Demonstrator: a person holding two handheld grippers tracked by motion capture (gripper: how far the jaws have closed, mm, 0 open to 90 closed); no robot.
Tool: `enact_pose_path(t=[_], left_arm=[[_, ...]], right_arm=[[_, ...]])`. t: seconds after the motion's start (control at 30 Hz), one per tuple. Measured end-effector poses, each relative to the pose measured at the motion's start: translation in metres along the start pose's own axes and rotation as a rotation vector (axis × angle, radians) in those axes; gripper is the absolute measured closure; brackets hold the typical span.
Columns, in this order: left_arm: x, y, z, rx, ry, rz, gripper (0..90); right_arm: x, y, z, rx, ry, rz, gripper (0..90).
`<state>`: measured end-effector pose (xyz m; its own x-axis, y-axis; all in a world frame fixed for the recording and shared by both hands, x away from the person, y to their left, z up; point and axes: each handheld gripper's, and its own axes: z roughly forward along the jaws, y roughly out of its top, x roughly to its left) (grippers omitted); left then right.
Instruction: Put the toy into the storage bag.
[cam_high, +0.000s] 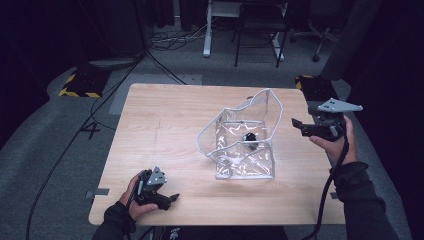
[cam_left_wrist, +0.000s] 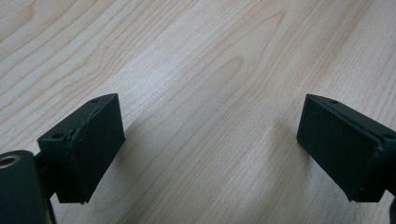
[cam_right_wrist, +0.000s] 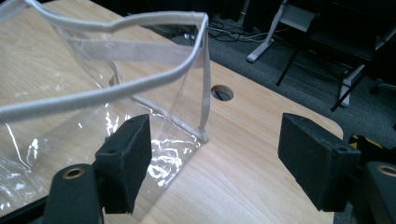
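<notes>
The small dark object (cam_high: 249, 136) inside the clear bag (cam_high: 245, 160) is too small to identify.

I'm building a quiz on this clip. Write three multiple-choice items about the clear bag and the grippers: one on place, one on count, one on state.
1. Where does the clear bag stand?
A. on the floor
B. on the table, right of its middle
C. in the person's left hand

2. How many small dark objects lie inside the bag?
A. none
B. one
C. four

3. How do the right gripper's jaws stand?
A. open, with nothing between them
B. shut on the bag's white rim
C. shut on a cable

Answers:
1. B, the high view shows it on the wood top.
2. B, a single dark thing shows through the plastic.
3. A, the right gripper view shows a wide gap beside the bag.
</notes>
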<state>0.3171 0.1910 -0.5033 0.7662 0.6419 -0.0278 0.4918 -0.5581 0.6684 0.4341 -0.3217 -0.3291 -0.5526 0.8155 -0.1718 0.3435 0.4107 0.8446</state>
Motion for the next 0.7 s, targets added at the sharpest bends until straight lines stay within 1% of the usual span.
enact_pose_path(t=[0.17, 0.27, 0.3, 0.43, 0.5, 0.57, 0.63, 0.7], left_arm=[[0.000, 0.000, 0.000, 0.000, 0.003, 0.003, 7.7], [0.000, 0.000, 0.000, 0.001, 0.002, 0.005, 7.7], [0.000, 0.000, 0.000, 0.000, 0.000, 0.000, 7.7], [0.000, 0.000, 0.000, 0.001, 0.004, 0.005, 7.7], [0.000, 0.000, 0.000, 0.000, 0.001, 0.001, 7.7], [0.000, 0.000, 0.000, 0.000, 0.000, 0.001, 7.7], [0.000, 0.000, 0.000, 0.000, 0.000, 0.001, 7.7], [0.000, 0.000, 0.000, 0.001, 0.002, 0.003, 7.7]], right_arm=[[0.000, -0.013, 0.007, 0.033, -0.001, 0.000, 26.2], [0.002, -0.017, 0.009, 0.045, -0.001, 0.000, 26.1], [0.002, -0.019, 0.010, 0.048, -0.002, -0.008, 26.1], [0.005, -0.029, 0.014, 0.064, 0.003, -0.009, 26.1], [0.006, -0.034, 0.016, 0.077, 0.000, -0.019, 26.1], [0.008, -0.040, 0.018, 0.088, 0.005, -0.015, 26.1], [0.009, -0.044, 0.020, 0.099, 0.007, -0.022, 26.0], [0.011, -0.048, 0.022, 0.107, 0.017, -0.025, 25.9]])
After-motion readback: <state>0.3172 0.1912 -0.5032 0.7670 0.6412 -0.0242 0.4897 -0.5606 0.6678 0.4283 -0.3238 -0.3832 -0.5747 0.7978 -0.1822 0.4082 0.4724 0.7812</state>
